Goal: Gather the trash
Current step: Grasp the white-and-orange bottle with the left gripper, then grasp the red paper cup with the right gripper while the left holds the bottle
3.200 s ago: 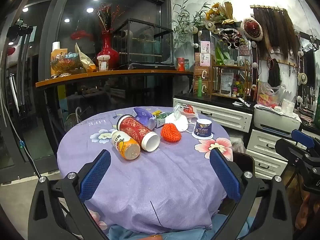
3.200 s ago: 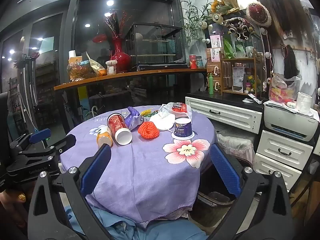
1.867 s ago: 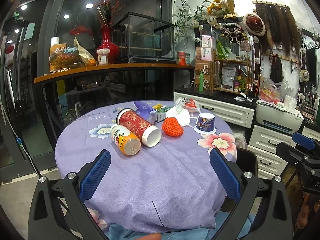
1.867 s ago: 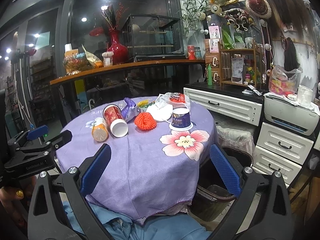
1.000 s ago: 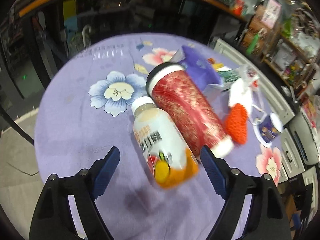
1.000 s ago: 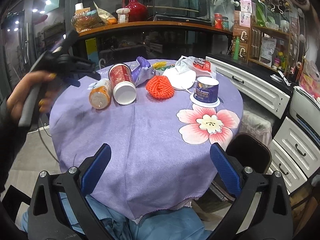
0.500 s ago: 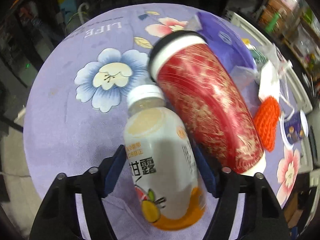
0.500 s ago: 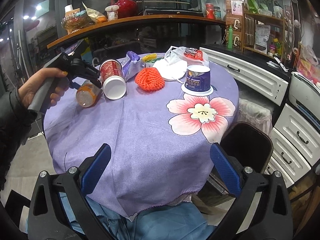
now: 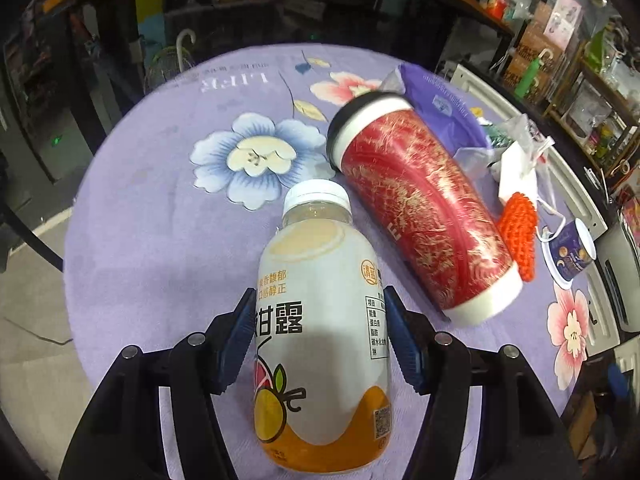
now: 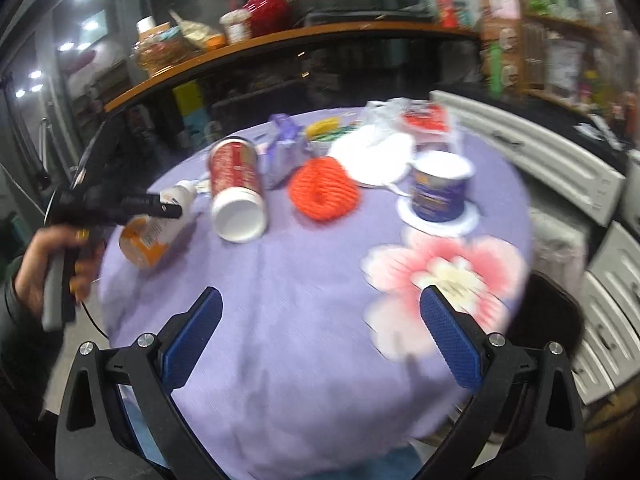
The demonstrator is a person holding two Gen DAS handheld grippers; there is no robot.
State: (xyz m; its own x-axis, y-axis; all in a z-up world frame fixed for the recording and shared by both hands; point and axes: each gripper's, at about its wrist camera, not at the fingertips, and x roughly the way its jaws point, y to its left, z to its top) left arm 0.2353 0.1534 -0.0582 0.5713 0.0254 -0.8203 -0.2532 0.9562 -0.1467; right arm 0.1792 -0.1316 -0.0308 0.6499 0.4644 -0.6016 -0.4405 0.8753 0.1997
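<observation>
A white and orange drink bottle (image 9: pixel 316 240) lies on the purple tablecloth (image 9: pixel 160 220), cap pointing away. My left gripper (image 9: pixel 319 298) straddles its body; the jaws are closing and both blue pads touch its sides. Beside it lies a red tumbler (image 9: pixel 420 216). An orange foam net (image 9: pixel 518 228) and a small purple cup (image 9: pixel 570 256) sit further right. In the right wrist view a hand holds the left gripper (image 10: pixel 168 210) on the bottle (image 10: pixel 148 240). My right gripper (image 10: pixel 316 328) hangs open over the table's near edge with nothing between its fingers.
A purple packet (image 9: pixel 440 104), a white mask and a plastic bag (image 10: pixel 376 156) lie behind the tumbler (image 10: pixel 236 184). A dark bin (image 10: pixel 548 320) stands low at the right of the table, with white drawers (image 10: pixel 560 168) behind it. A wooden shelf with a red vase runs along the back.
My left gripper came down over the bottle and its jaws narrowed until the pads met the bottle's sides. The right wrist view swung in closer over the table, now blurred.
</observation>
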